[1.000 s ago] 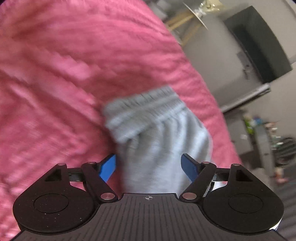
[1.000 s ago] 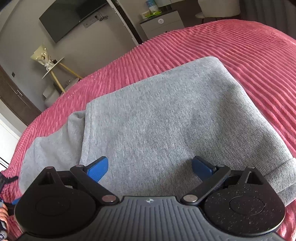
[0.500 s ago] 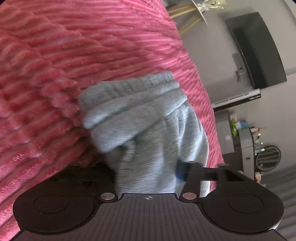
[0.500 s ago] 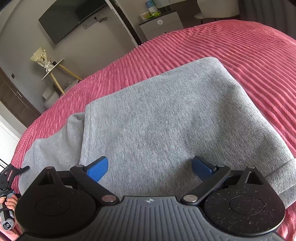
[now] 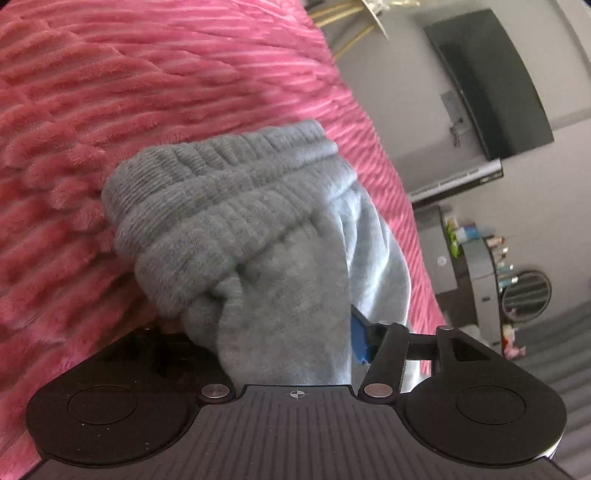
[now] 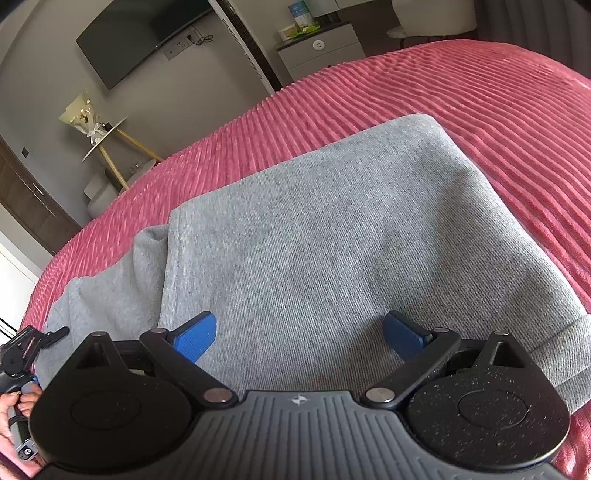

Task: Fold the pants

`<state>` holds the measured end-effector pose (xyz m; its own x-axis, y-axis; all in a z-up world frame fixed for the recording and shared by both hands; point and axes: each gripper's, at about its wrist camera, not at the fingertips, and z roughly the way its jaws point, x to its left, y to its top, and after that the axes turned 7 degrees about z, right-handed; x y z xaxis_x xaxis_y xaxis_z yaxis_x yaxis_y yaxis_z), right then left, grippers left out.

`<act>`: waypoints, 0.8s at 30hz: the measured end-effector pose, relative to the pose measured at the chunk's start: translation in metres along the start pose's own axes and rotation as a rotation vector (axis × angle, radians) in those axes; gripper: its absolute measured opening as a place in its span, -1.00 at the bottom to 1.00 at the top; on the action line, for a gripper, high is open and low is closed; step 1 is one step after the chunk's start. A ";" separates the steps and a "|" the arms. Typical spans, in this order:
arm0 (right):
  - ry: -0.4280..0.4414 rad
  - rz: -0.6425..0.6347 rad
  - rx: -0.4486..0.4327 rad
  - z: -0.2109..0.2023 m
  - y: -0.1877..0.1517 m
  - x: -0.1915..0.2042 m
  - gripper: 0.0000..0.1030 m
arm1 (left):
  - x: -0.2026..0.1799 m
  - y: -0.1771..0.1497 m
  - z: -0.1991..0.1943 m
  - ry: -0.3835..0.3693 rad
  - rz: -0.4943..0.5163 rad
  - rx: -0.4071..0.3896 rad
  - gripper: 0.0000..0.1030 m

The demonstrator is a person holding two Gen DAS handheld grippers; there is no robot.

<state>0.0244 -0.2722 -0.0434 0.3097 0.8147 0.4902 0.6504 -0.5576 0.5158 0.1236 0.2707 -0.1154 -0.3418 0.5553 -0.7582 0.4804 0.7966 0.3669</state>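
Grey pants (image 6: 332, 240) are lying folded on the pink bed (image 6: 498, 110). Left gripper (image 5: 288, 339) jaws, just reopening slightly, are pinching the cuff (image 5: 221, 206), which is hiding one finger. Right gripper (image 6: 299, 336) jaws are gaping wide, holding nothing.

A bedroom: pink ribbed bedspread (image 6: 480, 110), wall-mounted television (image 6: 136, 33), bedside cabinet (image 6: 321, 51).

One pair of grey sweatpants (image 6: 332, 236) lies on one pink ribbed bedspread (image 6: 498, 110); two ribbed cuffs (image 5: 221, 192) are stacked at its end. Beyond the bedspread are one wall-mounted television (image 6: 136, 33), one round tripod side table (image 6: 107, 136), one white bedside cabinet (image 6: 321, 51) and two handheld grippers (image 6: 299, 336) (image 5: 284, 339)
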 end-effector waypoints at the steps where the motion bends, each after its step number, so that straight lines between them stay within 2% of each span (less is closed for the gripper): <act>1: 0.001 0.001 -0.001 0.000 0.000 0.000 0.89 | 0.001 0.000 0.000 0.014 -0.006 -0.009 -0.37; 5: 0.019 0.025 -0.007 -0.001 0.001 -0.003 0.89 | 0.005 0.002 -0.004 -0.021 -0.047 -0.008 -0.61; 8: 0.041 0.062 -0.036 -0.008 0.001 -0.007 0.89 | -0.013 0.004 -0.015 -0.014 0.030 -0.040 -0.64; 10: 0.035 0.101 -0.087 -0.019 0.001 -0.011 0.89 | -0.025 0.004 -0.025 -0.027 0.085 -0.072 -0.64; 14: 0.052 0.214 -0.204 -0.046 -0.001 -0.028 0.89 | -0.039 0.003 -0.043 -0.049 0.117 -0.112 -0.64; 18: -0.017 0.332 -0.259 -0.062 -0.001 -0.050 0.89 | -0.079 -0.009 -0.065 -0.039 0.257 -0.178 -0.64; 24: -0.005 0.384 -0.307 -0.072 -0.001 -0.066 0.89 | -0.171 -0.054 -0.096 -0.102 0.515 -0.255 -0.64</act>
<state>-0.0467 -0.3366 -0.0254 0.4912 0.5410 0.6827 0.2539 -0.8386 0.4819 0.0784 0.1562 0.0463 -0.0302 0.8703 -0.4915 0.3501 0.4698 0.8104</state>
